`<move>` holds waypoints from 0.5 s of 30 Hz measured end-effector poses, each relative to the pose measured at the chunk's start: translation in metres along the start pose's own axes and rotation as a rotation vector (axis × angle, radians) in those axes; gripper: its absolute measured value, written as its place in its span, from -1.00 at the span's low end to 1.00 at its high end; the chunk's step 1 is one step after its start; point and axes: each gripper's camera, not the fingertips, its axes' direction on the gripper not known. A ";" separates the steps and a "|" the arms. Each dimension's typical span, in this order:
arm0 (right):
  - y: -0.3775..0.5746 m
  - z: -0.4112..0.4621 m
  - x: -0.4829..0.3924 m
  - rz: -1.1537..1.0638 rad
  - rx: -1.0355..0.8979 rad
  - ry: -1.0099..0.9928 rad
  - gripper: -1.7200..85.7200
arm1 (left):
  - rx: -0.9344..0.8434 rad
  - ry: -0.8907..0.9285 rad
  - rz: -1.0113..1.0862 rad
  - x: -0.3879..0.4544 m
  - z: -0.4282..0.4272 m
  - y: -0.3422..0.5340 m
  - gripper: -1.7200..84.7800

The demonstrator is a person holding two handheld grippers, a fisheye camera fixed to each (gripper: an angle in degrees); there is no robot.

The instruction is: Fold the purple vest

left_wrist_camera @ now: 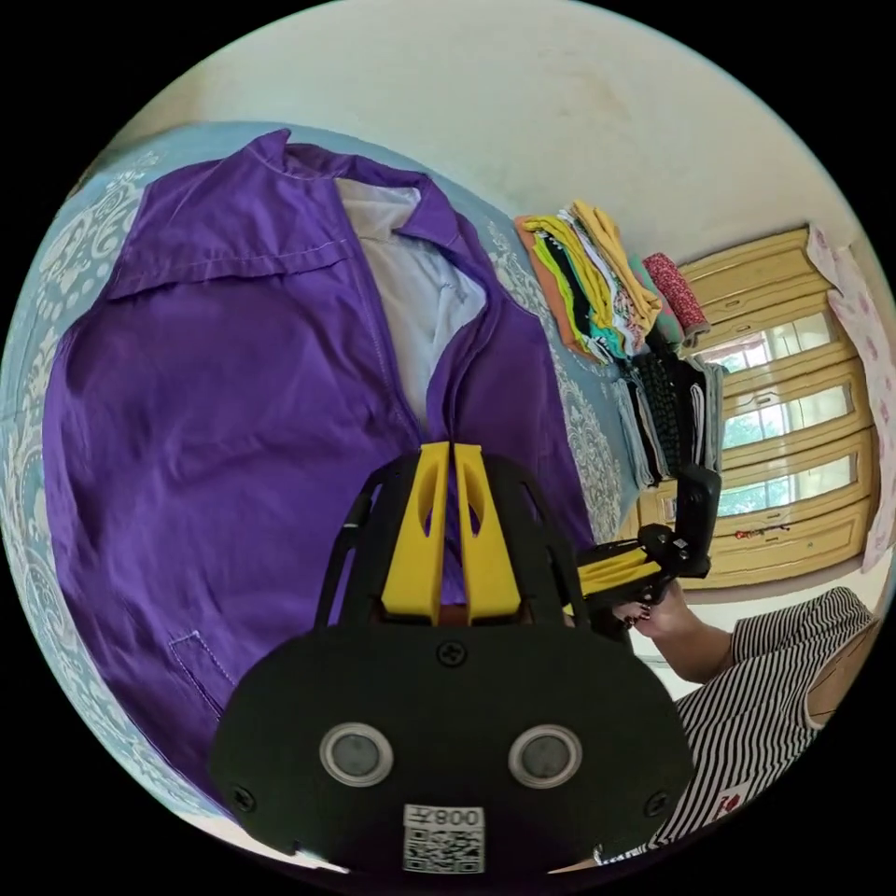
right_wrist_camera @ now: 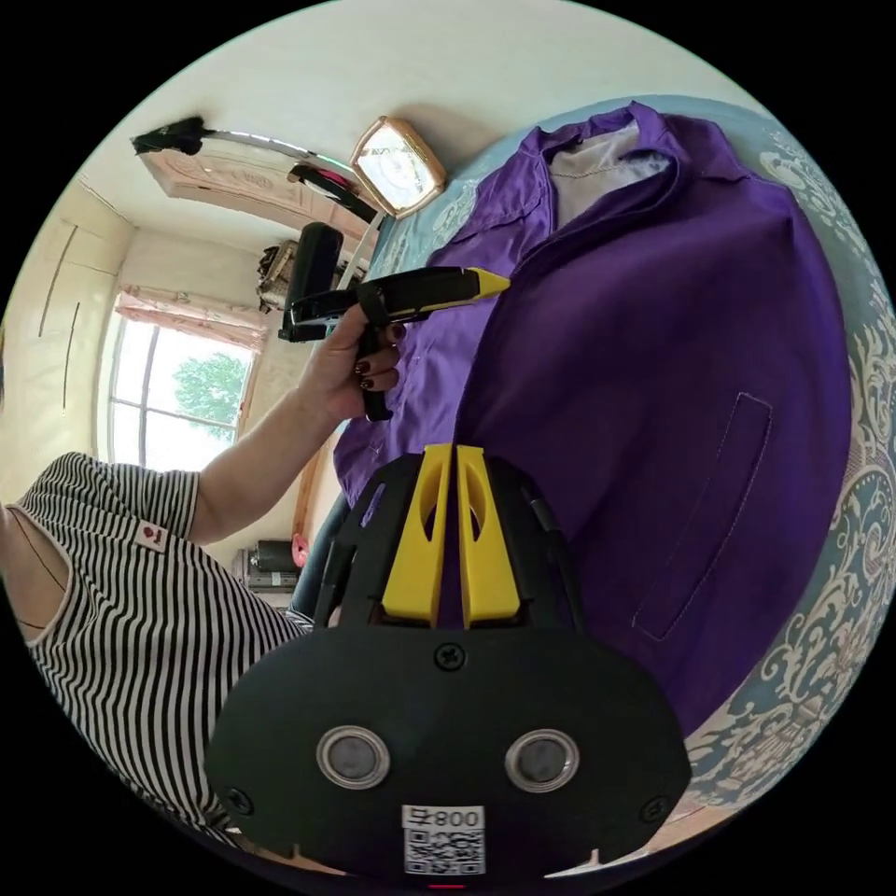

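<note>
Left hand-held gripper [left_wrist_camera: 452,446] is hovering over the purple vest [left_wrist_camera: 243,411], yellow jaws pressed together w/ only a thin slit between them and nothing pinched. Right hand-held gripper [right_wrist_camera: 454,448] is sitting the same way in the right gripper view: jaws together, tips over the vest's [right_wrist_camera: 653,373] lower hem, no cloth between them. Vest is lying spread flat, front up, on a bed w/ a blue-and-white patterned cover [left_wrist_camera: 37,373], collar open and pale lining showing at the neck; a stitched pocket outline is showing on each front panel. In the right gripper view a hand [right_wrist_camera: 350,359] is holding the left hand-held gripper [right_wrist_camera: 499,280] w/ its tip at the vest's far front edge (contact can't be told). In the left gripper view the right hand-held gripper [left_wrist_camera: 583,579] is hanging just off the bed's edge, jaws closed. Each gripper body is carrying a white sticker w/ a QR code and small characters, too distorted to make out. Folded clothes stack [left_wrist_camera: 597,280] is sitting near the collar end.
</note>
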 end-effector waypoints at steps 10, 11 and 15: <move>-0.085 -0.053 0.015 -0.028 0.188 0.264 -0.85 | 0.070 0.055 -0.064 -0.040 0.013 0.018 -0.89; -0.096 -0.057 0.013 -0.041 0.203 0.301 -0.84 | 0.059 0.053 -0.060 -0.041 0.017 0.020 -0.88; -0.186 -0.053 -0.008 -0.179 0.198 0.641 -0.80 | 0.044 0.040 -0.033 -0.046 0.025 0.024 -0.86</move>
